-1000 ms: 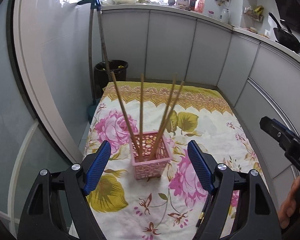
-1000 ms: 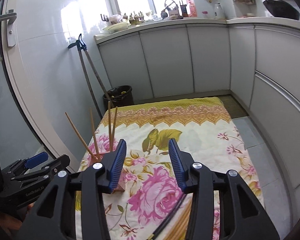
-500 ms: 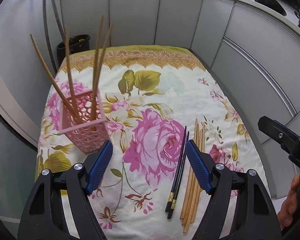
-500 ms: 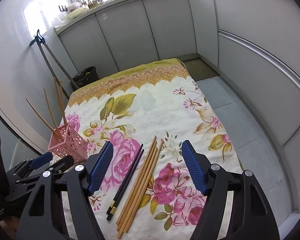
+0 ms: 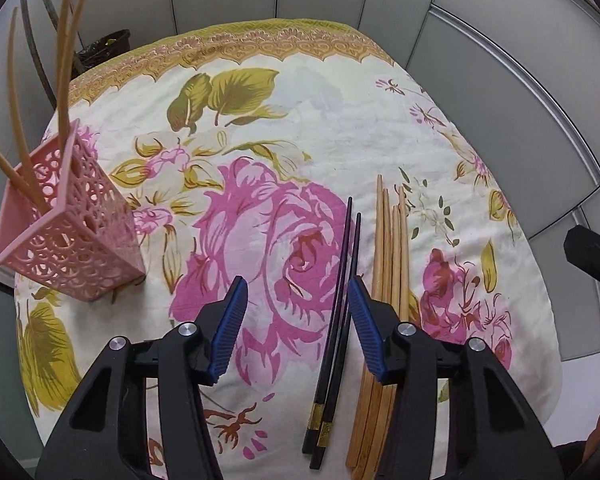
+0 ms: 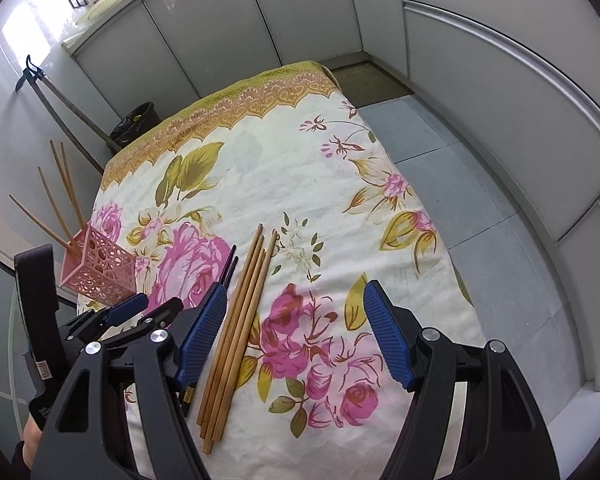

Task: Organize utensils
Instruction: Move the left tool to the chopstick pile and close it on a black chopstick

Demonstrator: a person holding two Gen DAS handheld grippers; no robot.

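Chopsticks: the black pair and wooden bundle lie loose near the table's right side, awaiting the pink holder at left. The left gripper, closing around the black pair without touching, has dropped closer; the right gripper hovers open, empty.

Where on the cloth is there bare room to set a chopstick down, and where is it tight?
Free: the far half of the floral cloth up to its gold border, and the strip right of the wooden chopsticks to the cloth's edge. Crowded: the near left, where the pink basket, black chopsticks and wooden bundle lie close together.
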